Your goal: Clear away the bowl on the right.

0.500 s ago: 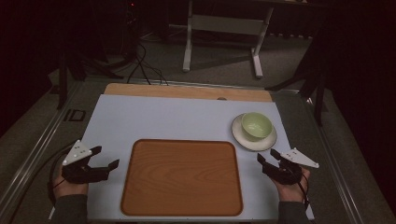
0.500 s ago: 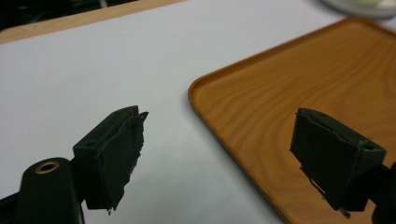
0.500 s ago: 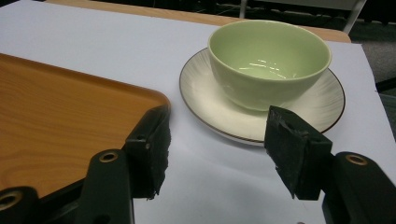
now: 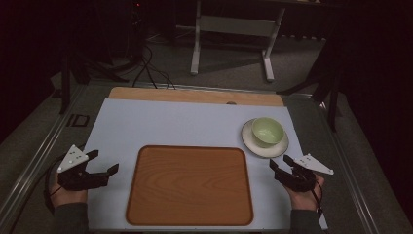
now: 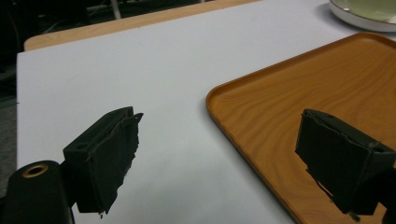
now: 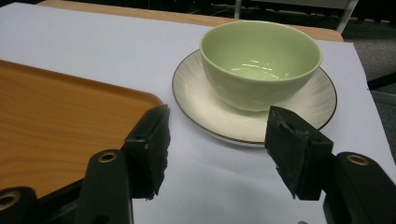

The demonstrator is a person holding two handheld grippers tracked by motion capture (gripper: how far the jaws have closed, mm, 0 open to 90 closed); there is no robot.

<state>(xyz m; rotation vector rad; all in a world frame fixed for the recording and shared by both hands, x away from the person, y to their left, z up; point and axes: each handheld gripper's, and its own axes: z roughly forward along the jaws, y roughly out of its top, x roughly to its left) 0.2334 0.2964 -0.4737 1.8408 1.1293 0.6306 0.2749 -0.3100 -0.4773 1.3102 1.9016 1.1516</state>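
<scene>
Since half a second ago the scene has barely changed: both hands rest at the same spots on the bench, and the pale green ceramic bowl (image 4: 267,131) sits as before on its white saucer with a thin brown rim (image 4: 253,144). That suggests the work has not really started.

The right gripper (image 4: 281,166) lies just beside the near edge of the saucer, its 2 fingers (image 6: 150,144) spread apart and released, with nothing between them; in the right gripper view they point straight at the bowl, so a reach for the bowl or saucer looks like the likely opening move. The left gripper (image 4: 103,163) waits at the left edge of the rounded rectangular wooden tray (image 4: 190,185), its fingers (image 5: 107,158) also spread wide and empty, 1 hovering over the tray's rim.

The tray is bare and lies at the middle of a pale blue-white sheet (image 4: 165,122) covering the bench; a strip of wood shows at the far edge. Beyond, the room is dark, with cables on a grey floor and the white legs of a stand.
</scene>
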